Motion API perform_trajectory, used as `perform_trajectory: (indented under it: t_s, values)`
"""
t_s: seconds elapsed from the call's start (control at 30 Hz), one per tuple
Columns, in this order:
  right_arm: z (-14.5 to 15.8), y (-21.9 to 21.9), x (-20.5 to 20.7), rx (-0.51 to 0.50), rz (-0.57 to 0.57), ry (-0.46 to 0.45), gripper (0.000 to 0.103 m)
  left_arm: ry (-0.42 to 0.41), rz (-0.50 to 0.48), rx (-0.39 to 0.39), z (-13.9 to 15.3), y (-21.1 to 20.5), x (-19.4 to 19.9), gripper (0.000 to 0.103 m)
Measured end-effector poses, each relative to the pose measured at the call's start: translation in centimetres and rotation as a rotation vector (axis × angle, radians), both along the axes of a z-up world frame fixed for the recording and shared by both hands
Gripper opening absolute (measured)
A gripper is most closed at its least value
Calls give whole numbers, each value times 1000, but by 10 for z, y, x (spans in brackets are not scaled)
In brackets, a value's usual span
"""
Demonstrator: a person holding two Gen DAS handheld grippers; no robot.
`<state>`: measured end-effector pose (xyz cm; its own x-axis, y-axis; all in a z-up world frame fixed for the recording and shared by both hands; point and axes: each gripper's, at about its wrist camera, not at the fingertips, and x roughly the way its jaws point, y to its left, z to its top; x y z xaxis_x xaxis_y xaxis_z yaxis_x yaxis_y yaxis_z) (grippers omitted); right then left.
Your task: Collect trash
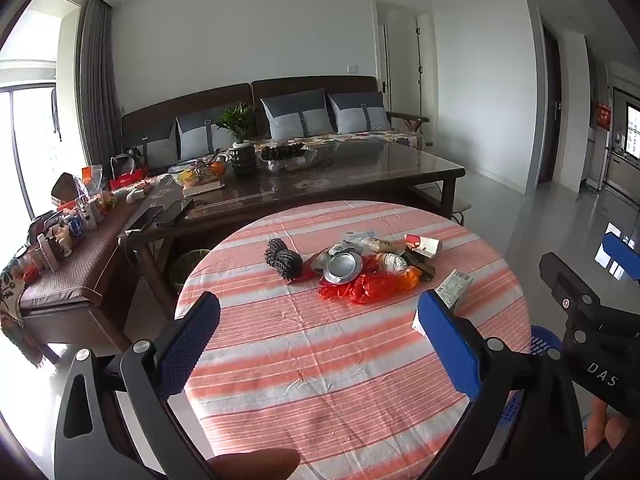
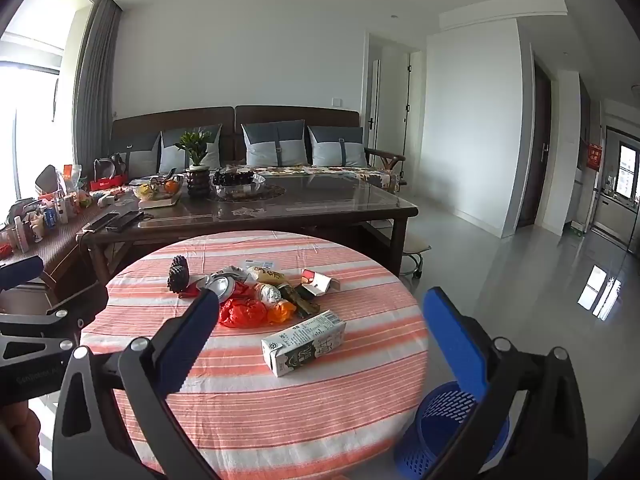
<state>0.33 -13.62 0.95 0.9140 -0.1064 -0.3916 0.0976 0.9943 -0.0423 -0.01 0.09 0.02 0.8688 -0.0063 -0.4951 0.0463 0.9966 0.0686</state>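
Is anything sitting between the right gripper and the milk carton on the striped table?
Nothing visible. The milk carton lies alone on bare tablecloth, nearer than the trash pile, straight ahead of the open right gripper. The blue basket stands on the floor to its right.

A dark glass-topped surface (image 2: 320, 204) stands beyond the striped tablecloth (image 2: 256, 400). It carries a potted plant (image 2: 197, 160). A sofa (image 2: 236, 136) with cushions (image 2: 276, 144) lines the far wall.

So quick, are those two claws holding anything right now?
Left claw: open, holding nothing.
Right claw: open, holding nothing.
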Motion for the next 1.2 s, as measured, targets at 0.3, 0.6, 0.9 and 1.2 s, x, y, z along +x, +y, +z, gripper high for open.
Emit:
perform_trajectory:
  t_s: [0.3, 0.6, 0.9, 1.2]
  values:
    - [3, 1, 1, -5, -1, 9, 98, 5, -5, 5, -1, -1, 1, 98]
    - [6, 3, 2, -10, -1, 11, 98, 5, -1, 7, 0, -1, 0, 98]
    - [-2, 2, 2, -14, -2, 14, 98, 4, -5, 8, -1, -4, -3, 98]
    - [-1, 2, 1, -17, -2, 16, 98, 8, -3, 8, -1, -1, 0, 98]
